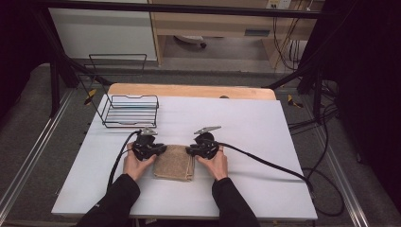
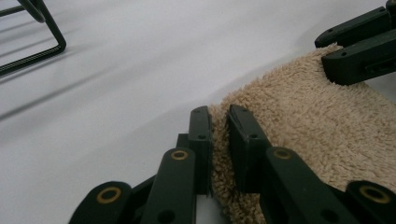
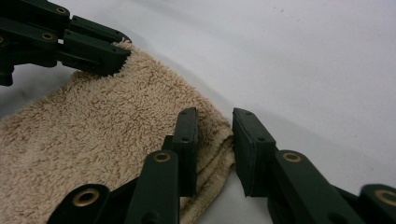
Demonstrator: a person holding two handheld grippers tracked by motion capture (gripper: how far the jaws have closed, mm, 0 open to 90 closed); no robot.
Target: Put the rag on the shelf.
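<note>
A folded beige towel lies flat on the white table, in front of the person. My left gripper is at the towel's far left corner. In the left gripper view the towel has its corner pinched between the left gripper's two jaws. My right gripper is at the far right corner. In the right gripper view the towel's layered edge fills the narrow gap of the right gripper, one jaw lying on top of the pile. Both hands rest low on the table.
A black wire basket stands at the table's back left, its foot showing in the left gripper view. Black cables trail from both grippers across the table. A wooden strip runs along the far edge.
</note>
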